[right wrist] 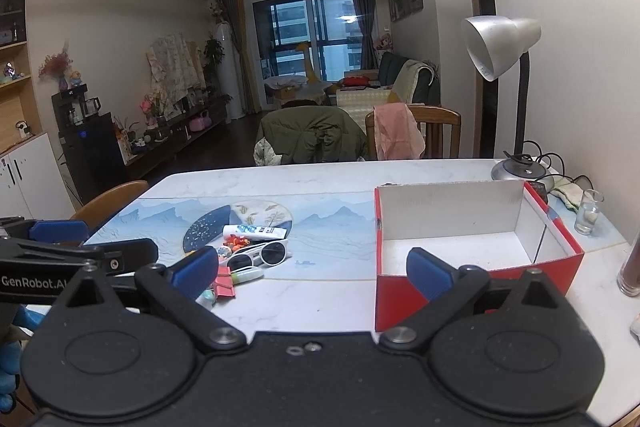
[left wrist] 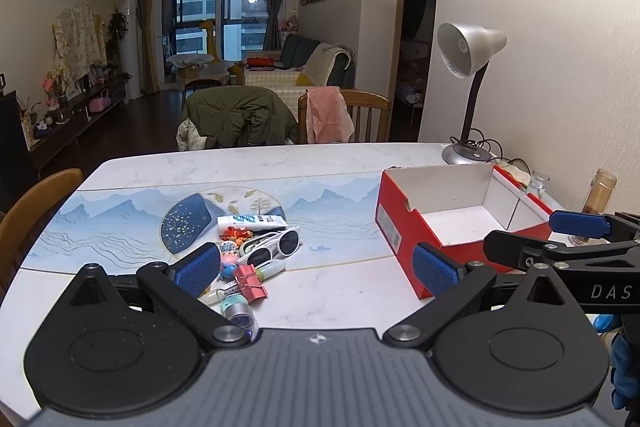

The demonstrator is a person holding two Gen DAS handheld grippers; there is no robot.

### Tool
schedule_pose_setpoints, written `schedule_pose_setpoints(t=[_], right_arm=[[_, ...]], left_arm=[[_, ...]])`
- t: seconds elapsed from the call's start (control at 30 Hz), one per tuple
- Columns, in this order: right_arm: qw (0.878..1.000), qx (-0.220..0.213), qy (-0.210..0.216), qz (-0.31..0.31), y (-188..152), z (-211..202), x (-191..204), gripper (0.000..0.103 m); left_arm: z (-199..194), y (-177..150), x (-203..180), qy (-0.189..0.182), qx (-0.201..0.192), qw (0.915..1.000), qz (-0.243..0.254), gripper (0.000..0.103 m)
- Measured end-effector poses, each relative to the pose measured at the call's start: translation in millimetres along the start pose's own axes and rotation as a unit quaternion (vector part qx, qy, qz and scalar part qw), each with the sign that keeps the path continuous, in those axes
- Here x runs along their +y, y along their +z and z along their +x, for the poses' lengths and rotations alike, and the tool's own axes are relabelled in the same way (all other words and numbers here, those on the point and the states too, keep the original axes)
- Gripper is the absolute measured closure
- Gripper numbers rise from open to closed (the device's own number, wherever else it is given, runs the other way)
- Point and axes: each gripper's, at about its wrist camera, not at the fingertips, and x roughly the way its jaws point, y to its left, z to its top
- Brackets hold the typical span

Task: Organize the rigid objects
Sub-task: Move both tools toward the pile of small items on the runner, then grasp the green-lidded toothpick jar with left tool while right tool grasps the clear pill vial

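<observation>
A pile of small items lies on the table left of centre: white sunglasses (left wrist: 272, 247) (right wrist: 260, 254), a white tube (left wrist: 252, 221) (right wrist: 256, 231), a red binder clip (left wrist: 250, 281) (right wrist: 224, 285), a small capped vial (left wrist: 240, 311) and little toy figures (left wrist: 236, 233). A red cardboard box (left wrist: 460, 223) (right wrist: 472, 247) with a white, empty inside stands to the right. My left gripper (left wrist: 316, 269) is open above the table's near part, its left pad beside the pile. My right gripper (right wrist: 314, 271) is open too, its right finger in front of the box.
A silver desk lamp (left wrist: 468, 83) (right wrist: 504, 67) stands at the back right with its cord. A small glass (right wrist: 588, 213) and a brown bottle (left wrist: 596, 203) sit right of the box. Chairs with a green jacket (left wrist: 240, 119) and a pink cloth (left wrist: 328, 115) stand behind the table.
</observation>
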Motion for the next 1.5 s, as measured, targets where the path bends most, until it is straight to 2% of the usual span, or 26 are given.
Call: schedule_pose_setpoints(t=[0.37,0.73,0.97,1.17,1.4,1.5], right_arm=[[0.999,0.000,0.024,-0.024,1,-5,-2,0.003],[0.998,0.033,0.052,-0.028,-1,22,10,0.003],[0.995,0.061,0.071,-0.037,-2,52,33,0.003],[0.990,0.091,0.092,-0.047,-3,80,53,0.009],[0.983,0.131,0.109,-0.064,-10,121,78,0.014],[0.979,0.150,0.112,-0.075,-15,139,88,0.020]], left_arm=[[3,0,-1,0.005,-0.003,0.9999,-0.012,0.000],[32,-5,42,0.041,0.012,0.9982,-0.042,0.000],[64,-15,97,0.075,0.040,0.9941,-0.067,0.000],[90,-33,137,0.101,0.080,0.9890,-0.072,0.000],[127,-52,160,0.092,0.126,0.9838,-0.088,0.000],[143,-56,166,0.084,0.143,0.9812,-0.098,0.000]])
